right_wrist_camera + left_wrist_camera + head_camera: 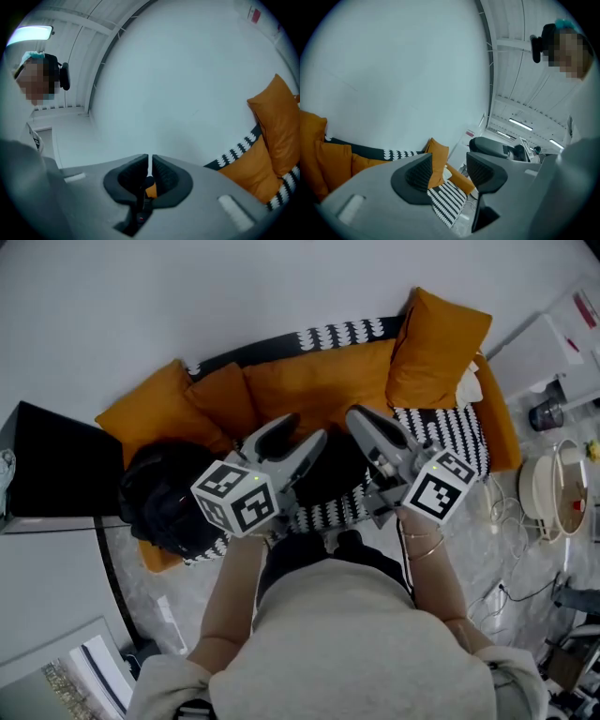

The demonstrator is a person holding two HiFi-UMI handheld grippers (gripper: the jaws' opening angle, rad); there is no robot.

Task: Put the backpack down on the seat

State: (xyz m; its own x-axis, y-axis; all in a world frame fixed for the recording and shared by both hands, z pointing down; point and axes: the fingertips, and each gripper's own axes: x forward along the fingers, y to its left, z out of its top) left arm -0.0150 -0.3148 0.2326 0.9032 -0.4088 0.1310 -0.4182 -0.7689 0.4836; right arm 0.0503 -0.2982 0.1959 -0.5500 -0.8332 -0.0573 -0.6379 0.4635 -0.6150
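A black backpack [164, 498] lies at the left end of the sofa seat [319, 381], against orange cushions. Both grippers are held up over the middle of the seat, to the right of the backpack and apart from it. My left gripper [298, 434] [450, 164] is open, with nothing between its pads. My right gripper [366, 420] [150, 161] is shut to a thin slit and holds nothing. Neither gripper view shows the backpack; both look at the white wall and the sofa's cushions.
The sofa has a black-and-white patterned cover [450, 432] and an upright orange cushion [436, 348] at its right end. A black box [56, 460] stands left of the sofa. White appliances [553, 488] and cables [506, 521] sit on the floor at right.
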